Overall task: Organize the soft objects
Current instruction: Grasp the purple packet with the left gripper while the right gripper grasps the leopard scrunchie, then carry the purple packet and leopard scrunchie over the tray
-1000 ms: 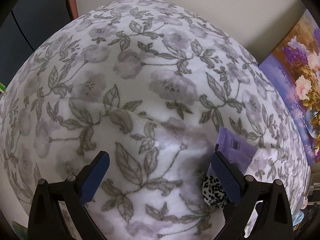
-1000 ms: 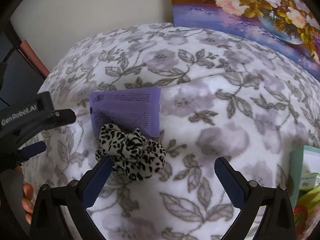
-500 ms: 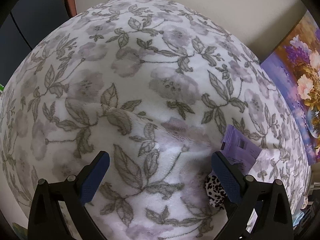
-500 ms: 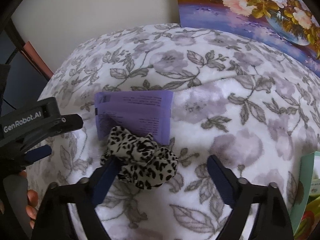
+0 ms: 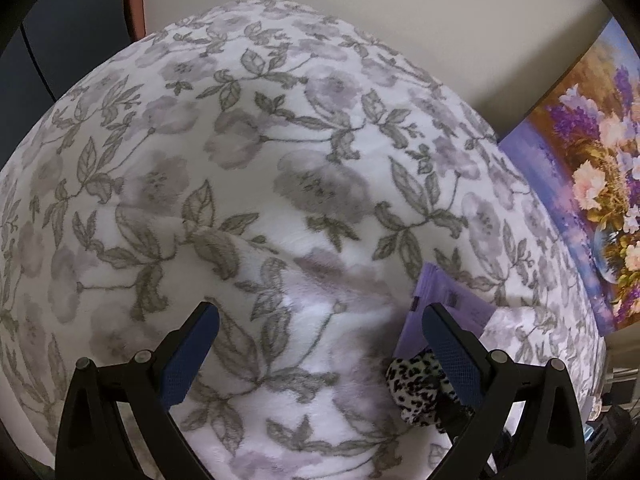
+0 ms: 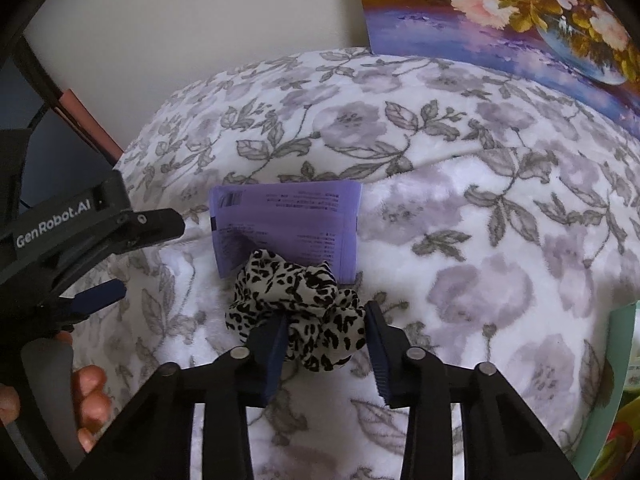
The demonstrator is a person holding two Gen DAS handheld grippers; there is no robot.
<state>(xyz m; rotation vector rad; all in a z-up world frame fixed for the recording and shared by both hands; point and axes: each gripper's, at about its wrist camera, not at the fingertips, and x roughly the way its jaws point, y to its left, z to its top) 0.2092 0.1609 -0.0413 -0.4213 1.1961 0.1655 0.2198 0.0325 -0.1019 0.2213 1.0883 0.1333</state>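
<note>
A leopard-print scrunchie (image 6: 296,288) lies on a floral fleece blanket (image 6: 480,220), partly overlapping a flat purple packet (image 6: 288,220). My right gripper (image 6: 326,314) is closing its jaws around the scrunchie's near part, and both blue pads touch the fabric. My left gripper (image 5: 320,312) hangs open over bare blanket (image 5: 240,160), with nothing between its fingers. Its right finger hides part of the scrunchie (image 5: 416,384) and the packet (image 5: 468,312). In the right wrist view the left gripper (image 6: 148,258) sits to the scrunchie's left, held by a hand (image 6: 88,396).
A flower painting (image 6: 500,8) leans against the pale wall behind the blanket, also visible at the right of the left wrist view as the painting (image 5: 592,200). A green box (image 6: 624,360) stands at the blanket's right edge. Dark furniture lies beyond the left side.
My right gripper's jaws have gone from wide open to narrow around the scrunchie, which now bunches between the pads. The left gripper has stayed open in place.
</note>
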